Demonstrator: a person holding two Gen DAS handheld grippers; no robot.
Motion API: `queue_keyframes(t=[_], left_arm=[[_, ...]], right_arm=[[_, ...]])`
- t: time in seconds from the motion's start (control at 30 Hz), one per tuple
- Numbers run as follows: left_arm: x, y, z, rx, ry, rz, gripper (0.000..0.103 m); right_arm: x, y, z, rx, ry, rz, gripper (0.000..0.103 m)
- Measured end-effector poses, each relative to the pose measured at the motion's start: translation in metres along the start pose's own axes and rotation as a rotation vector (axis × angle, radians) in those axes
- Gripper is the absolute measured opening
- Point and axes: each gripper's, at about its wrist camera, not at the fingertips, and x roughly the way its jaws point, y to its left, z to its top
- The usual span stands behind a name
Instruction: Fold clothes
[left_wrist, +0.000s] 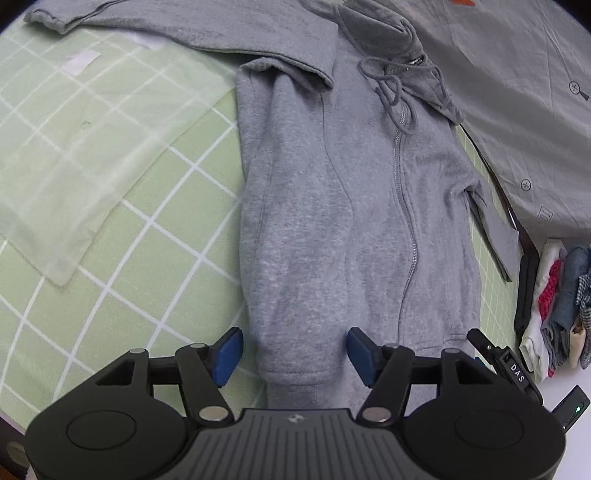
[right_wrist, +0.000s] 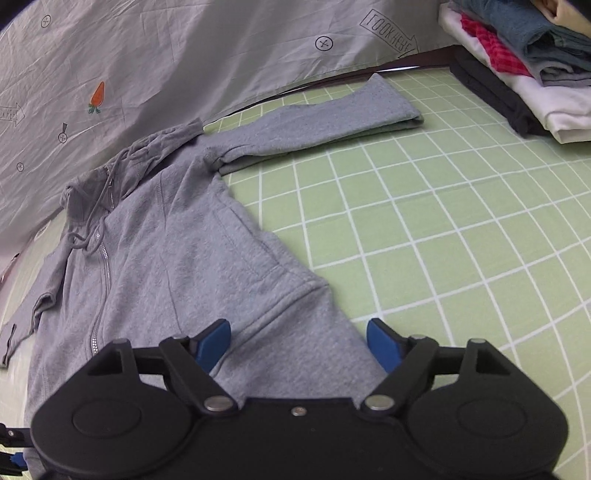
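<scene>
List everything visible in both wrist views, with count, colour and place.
zip hoodie: one, grey, spread flat on the checked sheet, one sleeve folded over the body, the other stretched outward.
checked sheet: one, light green with white lines, under the hoodie.
printed cloth: one, grey with small printed symbols and a carrot, beyond the hood.
stack of folded clothes: one pile, black, white, pink, blue, at the sheet's far corner.
left gripper: one, black with blue pads, open over the folded sleeve's cuff.
right gripper: one, same colours, open over the hoodie's hem.
</scene>
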Motion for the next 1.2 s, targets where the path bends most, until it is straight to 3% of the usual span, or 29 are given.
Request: queue_keyframes(t=[0.13, 0.23, 0.43, 0.57, 0.6, 0.67, 0.8, 0.83, 0.9, 1.03, 1.2], left_arm=[[0.0, 0.005, -0.007, -0.055, -0.017, -0.04, 0.062], [0.008, 0.009, -0.011, -0.117, -0.009, -0.11, 0.062], [0.018, 0.025, -0.018, -0.295, -0.044, -0.248, 0.063], [0.023, 0.032, -0.021, -0.382, -0.085, -0.311, 0.06], [0.022, 0.032, -0.021, -0.381, -0.096, -0.304, 0.056], [0.019, 0.028, -0.022, -0.358, -0.127, -0.254, 0.017], [0.0, 0.02, -0.023, -0.294, -0.215, -0.176, 0.016], [-0.007, 0.017, -0.022, -0.271, -0.236, -0.152, 0.015], [-0.021, 0.013, -0.019, -0.223, -0.273, -0.099, 0.015], [-0.048, 0.011, -0.01, -0.146, -0.329, -0.024, 0.015], [-0.075, 0.01, 0.009, -0.019, -0.362, 0.034, 0.015]], right_arm=[[-0.004, -0.002, -0.006, -0.025, 0.008, 0.007, 0.081], [-0.007, -0.005, -0.008, -0.043, 0.008, 0.033, 0.082], [-0.009, -0.031, -0.002, 0.118, -0.008, 0.154, 0.088], [-0.006, -0.028, 0.002, 0.082, -0.003, 0.151, 0.087], [-0.005, -0.023, 0.002, 0.049, 0.002, 0.138, 0.087], [-0.005, -0.014, -0.001, -0.031, 0.007, 0.102, 0.084], [-0.01, 0.002, -0.011, -0.22, 0.016, 0.03, 0.047], [-0.013, 0.003, -0.013, -0.239, 0.023, 0.034, 0.032], [-0.018, 0.003, -0.019, -0.233, 0.042, 0.068, 0.011], [-0.032, 0.006, -0.038, -0.166, 0.068, 0.143, 0.009], [-0.055, 0.031, -0.069, -0.161, 0.082, 0.161, 0.009]])
